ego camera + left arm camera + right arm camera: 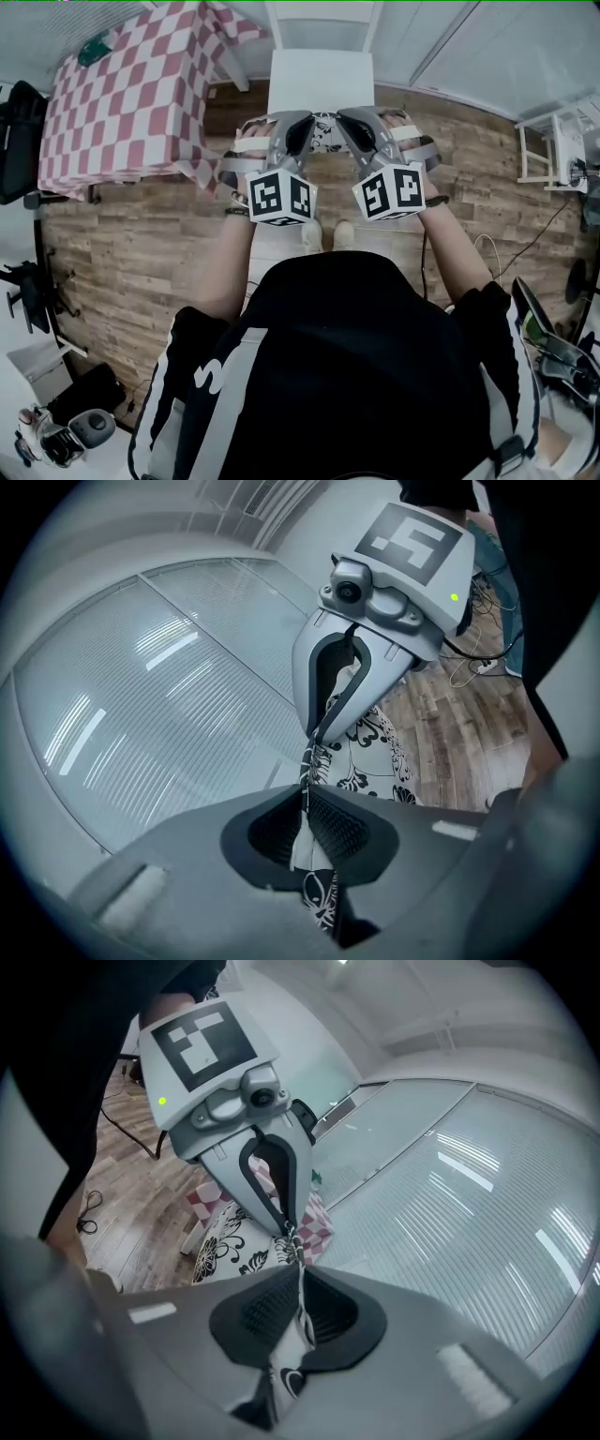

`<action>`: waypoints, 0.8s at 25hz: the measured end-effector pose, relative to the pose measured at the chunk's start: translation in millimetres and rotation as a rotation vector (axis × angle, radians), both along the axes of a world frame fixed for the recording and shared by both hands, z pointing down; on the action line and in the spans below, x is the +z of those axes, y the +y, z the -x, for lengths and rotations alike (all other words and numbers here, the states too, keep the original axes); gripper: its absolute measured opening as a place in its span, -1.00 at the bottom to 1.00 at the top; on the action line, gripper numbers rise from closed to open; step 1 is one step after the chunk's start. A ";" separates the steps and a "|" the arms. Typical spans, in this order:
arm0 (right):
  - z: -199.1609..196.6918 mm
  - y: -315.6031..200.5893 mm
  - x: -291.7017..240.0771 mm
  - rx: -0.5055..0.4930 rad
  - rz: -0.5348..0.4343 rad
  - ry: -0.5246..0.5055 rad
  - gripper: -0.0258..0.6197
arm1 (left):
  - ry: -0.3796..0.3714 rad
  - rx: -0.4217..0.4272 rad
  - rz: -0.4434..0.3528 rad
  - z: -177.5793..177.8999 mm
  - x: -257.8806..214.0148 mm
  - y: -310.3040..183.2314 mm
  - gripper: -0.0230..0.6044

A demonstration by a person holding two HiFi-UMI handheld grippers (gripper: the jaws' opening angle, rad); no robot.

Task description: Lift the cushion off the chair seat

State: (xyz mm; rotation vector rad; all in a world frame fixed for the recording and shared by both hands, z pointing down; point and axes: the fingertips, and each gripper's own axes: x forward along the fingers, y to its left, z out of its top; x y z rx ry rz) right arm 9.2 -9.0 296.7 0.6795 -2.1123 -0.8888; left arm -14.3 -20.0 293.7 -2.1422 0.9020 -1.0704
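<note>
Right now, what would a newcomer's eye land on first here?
The black-and-white floral cushion stands out first, its edge pinched in both the left gripper and the right gripper, in front of the person. In the head view the white chair stands just beyond the grippers. A pink-and-white checked tablecloth lies at the upper left.

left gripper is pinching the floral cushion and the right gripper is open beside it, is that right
Not quite. The right gripper is not open: its fingers are shut on the cushion too, as the right gripper view shows. The left gripper is pinching the cushion, as you said.
</note>
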 end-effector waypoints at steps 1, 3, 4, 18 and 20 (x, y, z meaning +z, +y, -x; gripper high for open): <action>-0.1 -0.7 -2.7 0.000 -0.006 -0.001 -0.90 | -0.001 0.000 -0.006 -0.1 -3.0 -1.0 -0.85; 0.1 -2.4 -7.1 0.001 -0.018 -0.006 -0.90 | -0.006 -0.001 -0.019 0.2 -8.8 -3.4 -0.85; 0.3 -3.1 -9.0 0.001 -0.023 -0.008 -0.90 | -0.008 0.000 -0.024 0.5 -11.3 -4.4 -0.85; 0.3 -12.9 -51.8 0.023 -0.081 -0.024 -0.90 | -0.031 0.012 -0.102 -1.0 -49.4 -16.2 -0.85; 0.4 -14.9 -57.8 0.023 -0.092 -0.027 -0.90 | -0.032 0.014 -0.112 -0.9 -55.5 -17.7 -0.85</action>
